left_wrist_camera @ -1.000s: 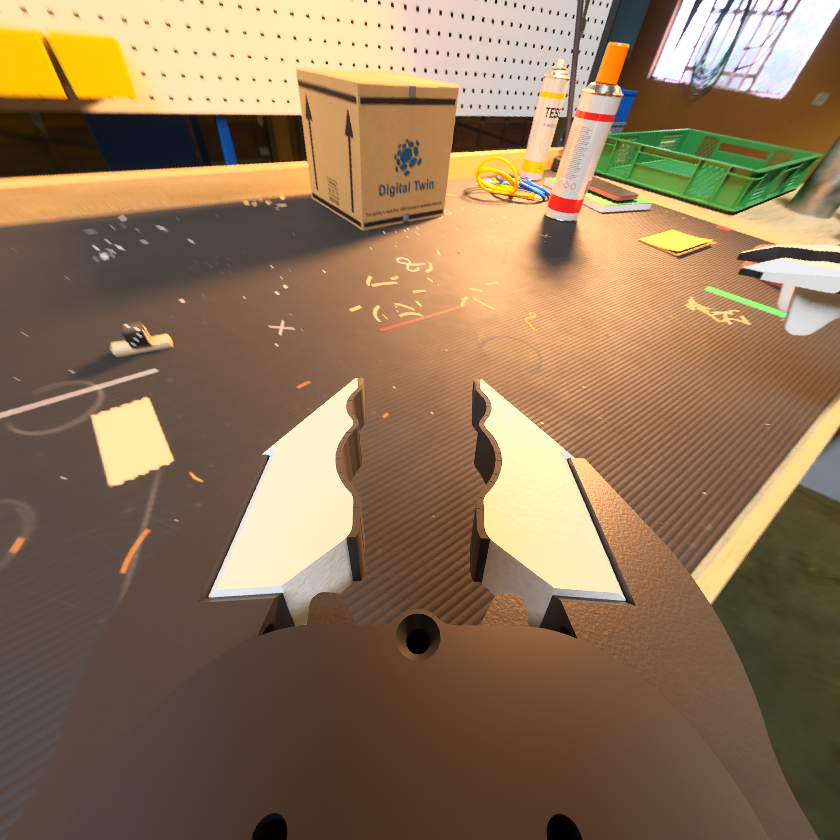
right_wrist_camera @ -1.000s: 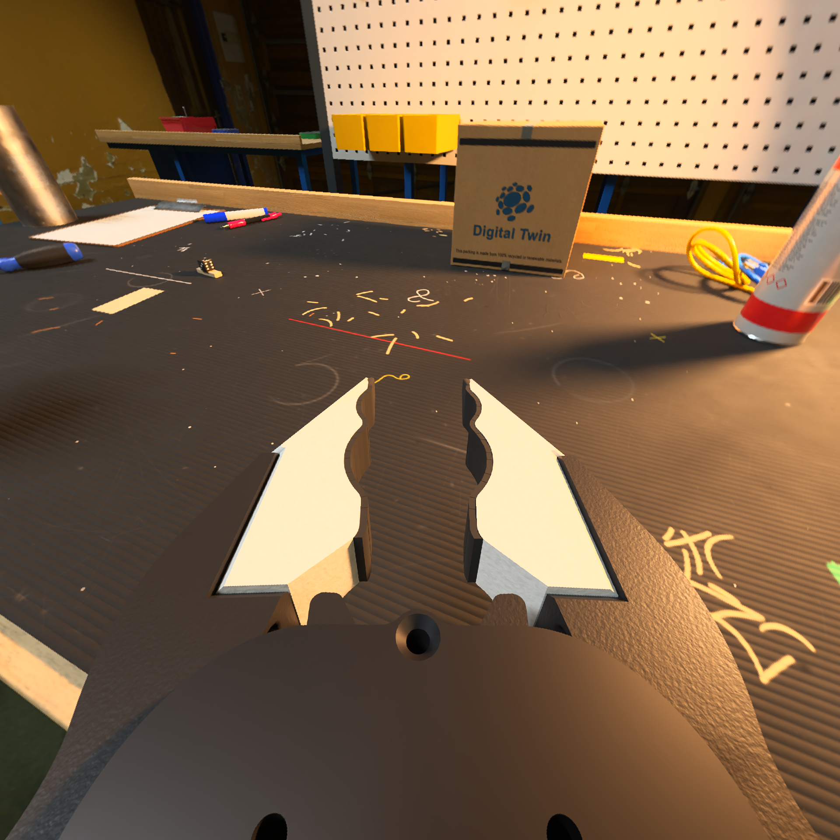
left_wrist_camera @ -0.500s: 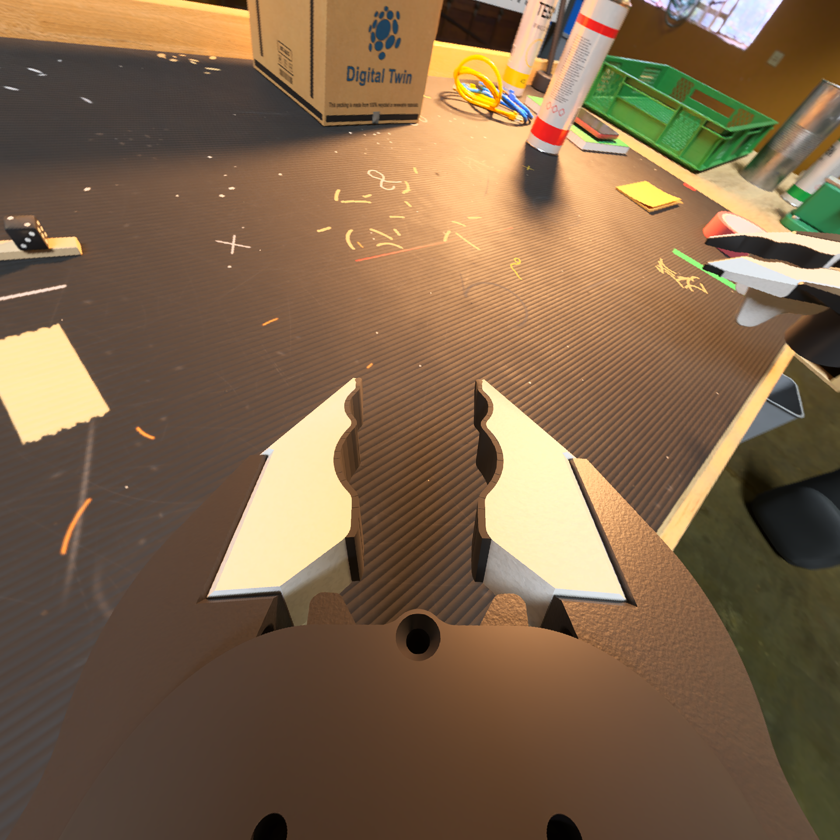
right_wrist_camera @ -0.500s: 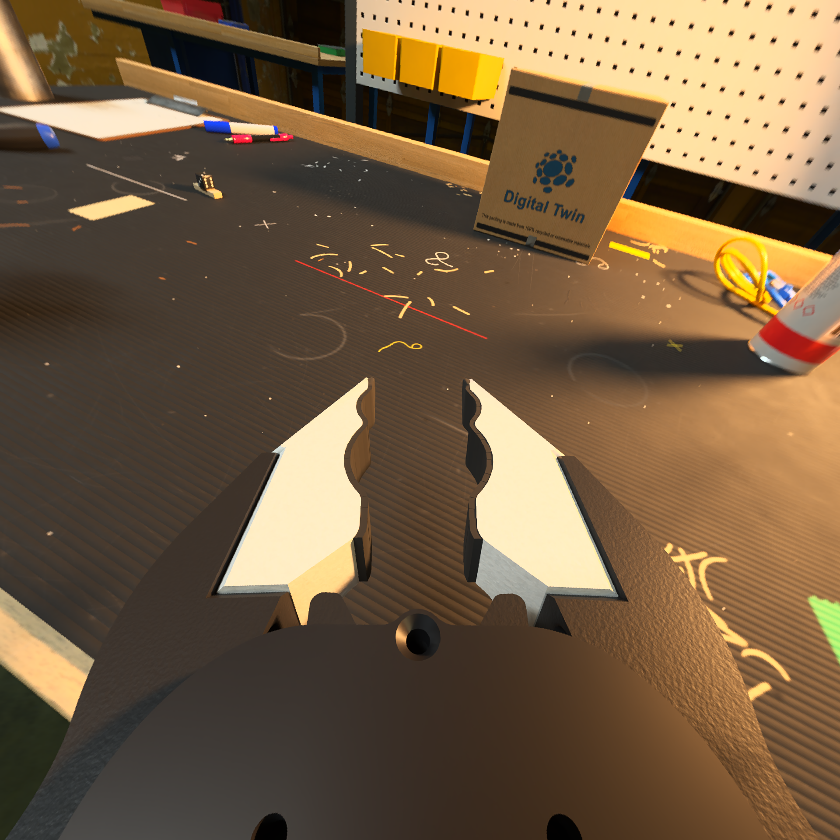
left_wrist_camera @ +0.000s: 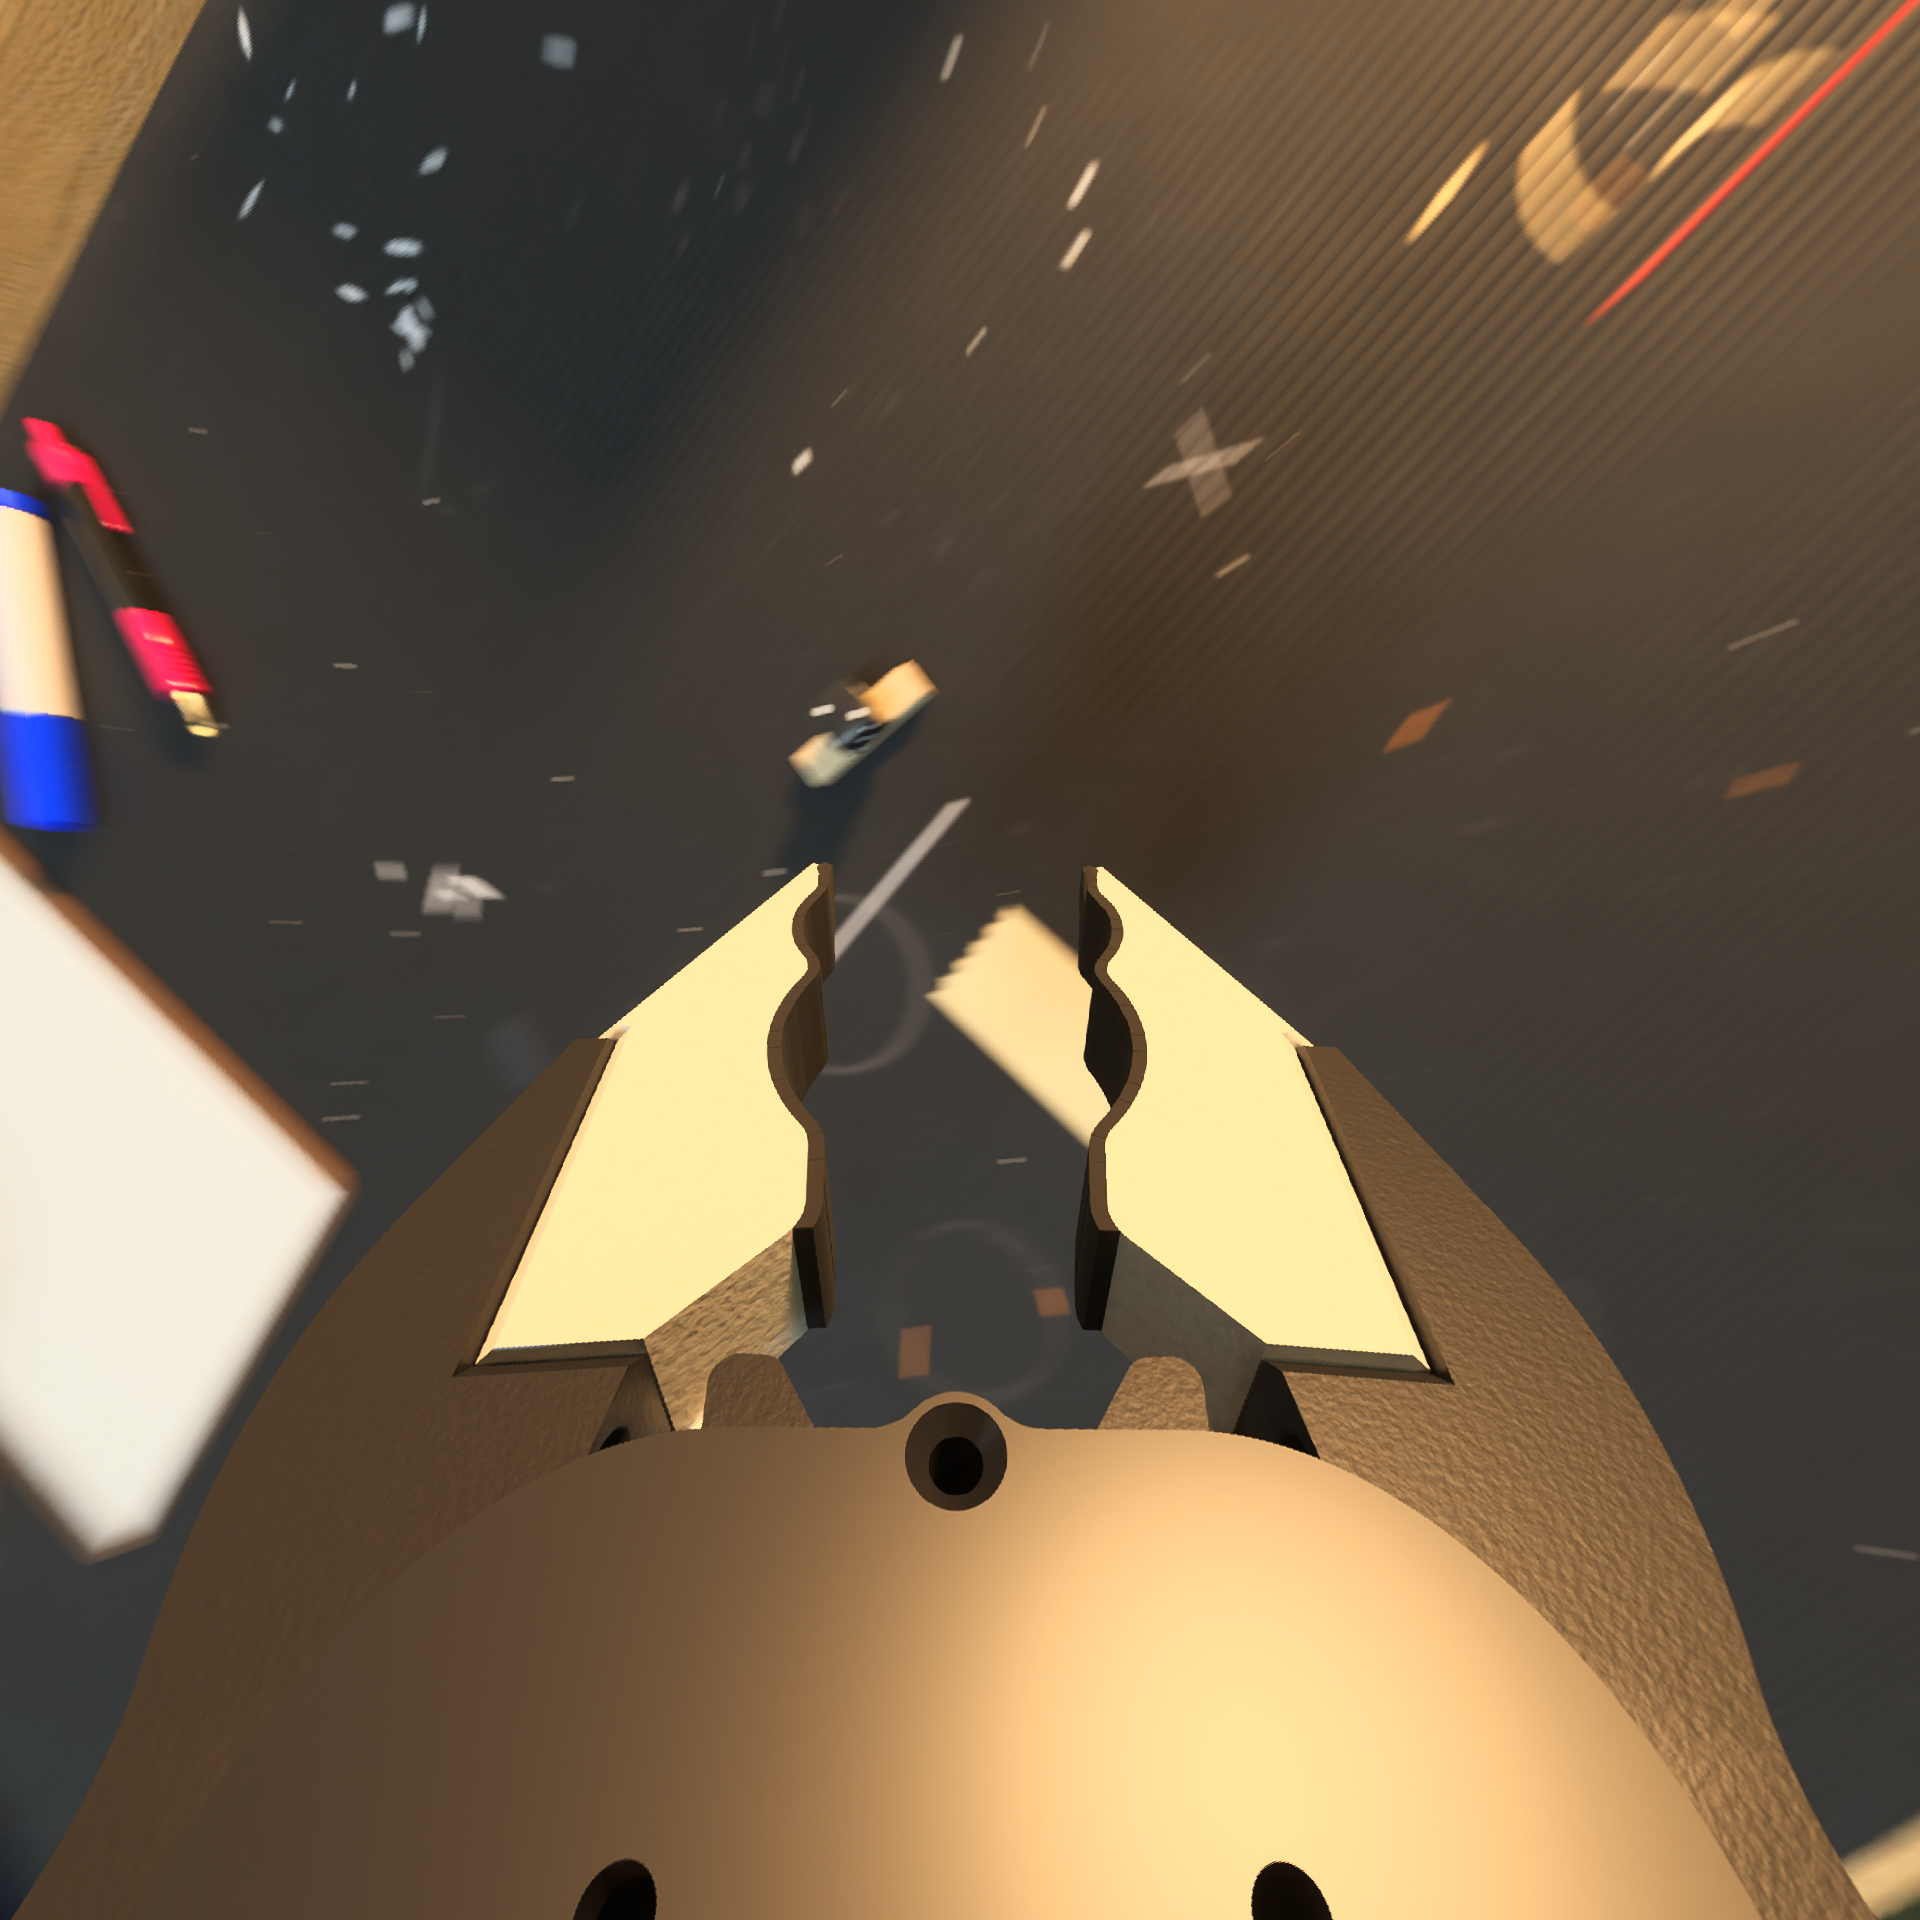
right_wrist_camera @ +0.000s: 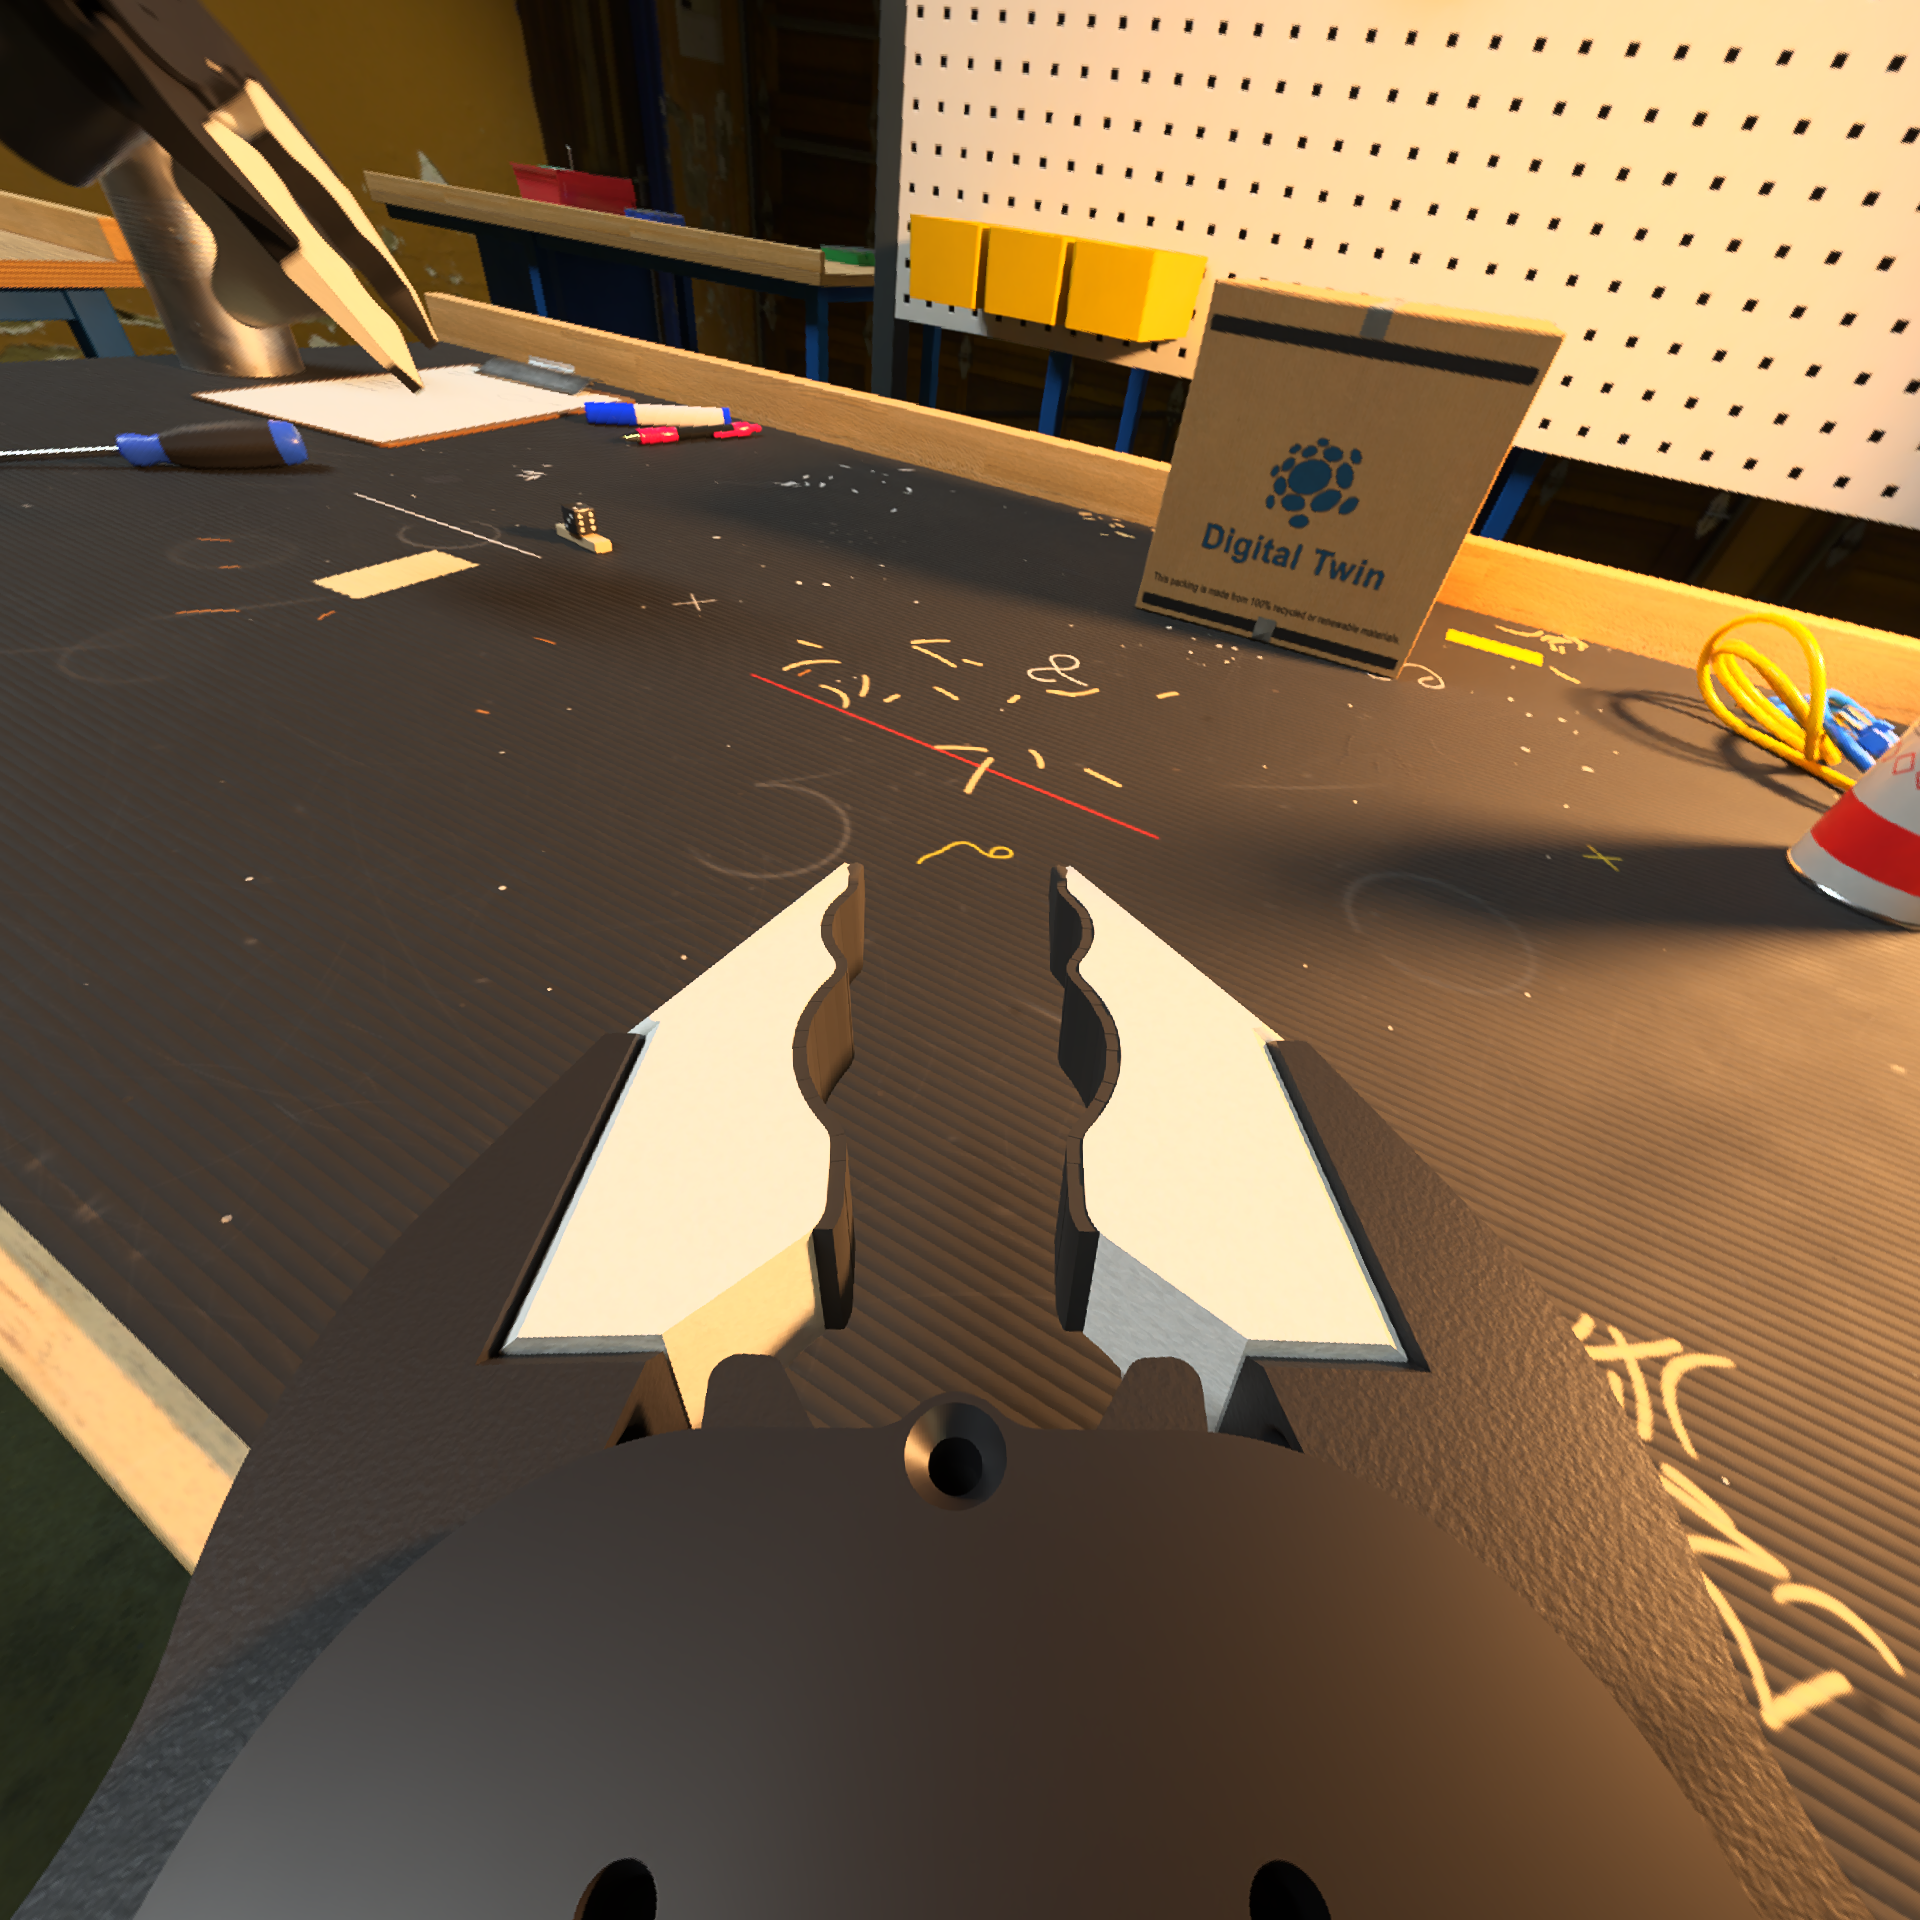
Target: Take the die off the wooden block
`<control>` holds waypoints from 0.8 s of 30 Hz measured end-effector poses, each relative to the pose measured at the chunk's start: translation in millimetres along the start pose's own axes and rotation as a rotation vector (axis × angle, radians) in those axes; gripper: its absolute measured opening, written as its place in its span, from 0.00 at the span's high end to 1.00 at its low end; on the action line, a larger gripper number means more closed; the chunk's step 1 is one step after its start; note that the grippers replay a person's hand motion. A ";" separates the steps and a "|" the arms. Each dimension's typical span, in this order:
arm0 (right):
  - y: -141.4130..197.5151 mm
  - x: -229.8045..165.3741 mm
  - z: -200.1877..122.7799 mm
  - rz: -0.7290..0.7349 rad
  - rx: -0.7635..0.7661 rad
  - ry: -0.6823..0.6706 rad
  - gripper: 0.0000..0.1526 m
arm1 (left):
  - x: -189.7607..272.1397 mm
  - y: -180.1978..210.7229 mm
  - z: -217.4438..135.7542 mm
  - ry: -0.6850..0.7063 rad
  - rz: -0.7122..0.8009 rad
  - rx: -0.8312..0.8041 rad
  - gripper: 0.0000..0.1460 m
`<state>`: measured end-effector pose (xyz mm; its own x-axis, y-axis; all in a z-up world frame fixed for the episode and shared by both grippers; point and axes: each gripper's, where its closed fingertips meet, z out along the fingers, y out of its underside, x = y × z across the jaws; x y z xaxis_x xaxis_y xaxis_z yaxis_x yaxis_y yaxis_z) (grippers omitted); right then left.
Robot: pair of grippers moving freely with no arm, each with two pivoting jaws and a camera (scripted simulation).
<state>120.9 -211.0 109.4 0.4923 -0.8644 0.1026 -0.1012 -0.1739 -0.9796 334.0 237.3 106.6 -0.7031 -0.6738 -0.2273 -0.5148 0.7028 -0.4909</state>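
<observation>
A small black die (left_wrist_camera: pixel 850 730) sits on a flat pale wooden block (left_wrist_camera: pixel 902 686) on the dark mat, blurred in the left wrist view. My left gripper (left_wrist_camera: pixel 956 873) is open and empty, looking steeply down, with the die just ahead of its left fingertip and well below it. In the right wrist view the die (right_wrist_camera: pixel 579 515) and block (right_wrist_camera: pixel 592 542) lie far off at the upper left, and the left gripper (right_wrist_camera: pixel 400 364) hangs high above the mat to their left. My right gripper (right_wrist_camera: pixel 956 873) is open and empty over the mat's middle.
A clipboard with paper (right_wrist_camera: pixel 405 400), a screwdriver (right_wrist_camera: pixel 208 445) and markers (right_wrist_camera: pixel 665 416) lie left of and behind the die. A pale tape strip (left_wrist_camera: pixel 1013 1008) lies under my left fingers. A cardboard box (right_wrist_camera: pixel 1340 478), yellow cable (right_wrist_camera: pixel 1766 696) and spray can (right_wrist_camera: pixel 1865 857) stand at the right.
My left gripper has swung left and tipped downward, so the die now lies just ahead of its fingers. It has come into the right wrist view at the upper left. The right gripper has barely moved.
</observation>
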 end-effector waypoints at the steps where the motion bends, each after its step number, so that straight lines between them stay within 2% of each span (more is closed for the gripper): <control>1: 1.3 2.2 -0.4 0.004 -0.006 0.005 0.77 | -16.3 1.4 13.4 -0.066 0.093 -0.093 0.68; 3: 5.0 6.3 -1.0 -0.011 -0.024 0.023 0.77 | -33.9 2.2 37.9 -0.117 0.330 -0.221 0.69; 5: 7.2 8.5 -1.6 -0.023 -0.032 0.036 0.77 | -36.8 1.9 59.8 -0.074 0.539 -0.274 0.69; 9: 9.0 9.1 -3.0 -0.025 -0.033 0.041 0.77 | -35.9 5.6 88.9 0.021 0.780 -0.308 0.70; 16: 14.6 11.1 -0.3 -0.012 -0.056 0.054 0.77 | -40.8 8.8 109.4 0.146 0.839 -0.318 0.75; 18: 17.6 10.9 4.1 -0.015 -0.070 0.051 0.77 | -39.0 8.9 111.7 0.191 0.853 -0.320 0.82; 19: 19.3 10.7 6.4 -0.018 -0.080 0.050 0.77 | -39.2 8.0 112.7 0.198 0.863 -0.316 0.85; 24: 21.9 7.8 12.9 -0.034 -0.102 0.045 0.78 | -40.0 9.2 112.6 0.195 0.868 -0.326 0.88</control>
<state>133.6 -215.5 86.5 0.4577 -0.8772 0.1452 -0.1737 -0.2483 -0.9530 412.6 245.0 16.5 -0.9591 0.1439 -0.2437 0.1360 0.9895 0.0491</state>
